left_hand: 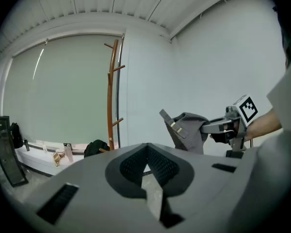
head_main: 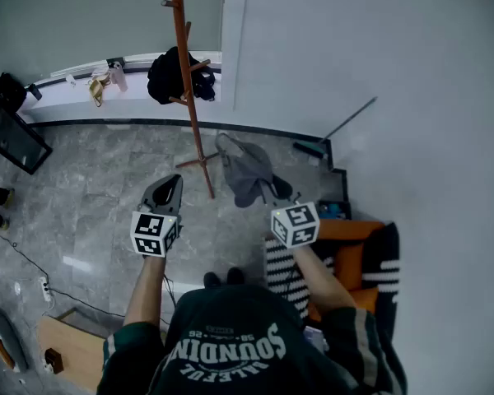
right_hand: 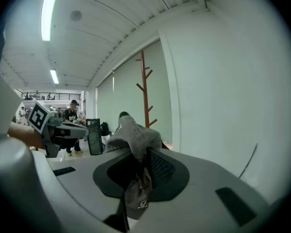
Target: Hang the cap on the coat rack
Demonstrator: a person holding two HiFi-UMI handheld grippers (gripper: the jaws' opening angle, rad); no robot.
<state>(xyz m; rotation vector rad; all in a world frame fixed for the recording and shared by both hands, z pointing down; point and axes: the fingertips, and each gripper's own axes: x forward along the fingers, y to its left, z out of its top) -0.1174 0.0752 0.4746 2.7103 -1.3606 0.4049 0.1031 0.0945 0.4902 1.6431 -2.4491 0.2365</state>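
Cap (right_hand: 135, 132) pinched in right tongs (right_hand: 139, 154), left tongs (left_hand: 146, 149) shut, empty

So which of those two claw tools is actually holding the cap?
The right gripper: the grey cap is pinched between its jaws. The left gripper has nothing between its jaws.

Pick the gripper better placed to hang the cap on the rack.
Right: the right gripper holds the cap in its fingers, coat rack ahead; the left gripper is shut, empty.
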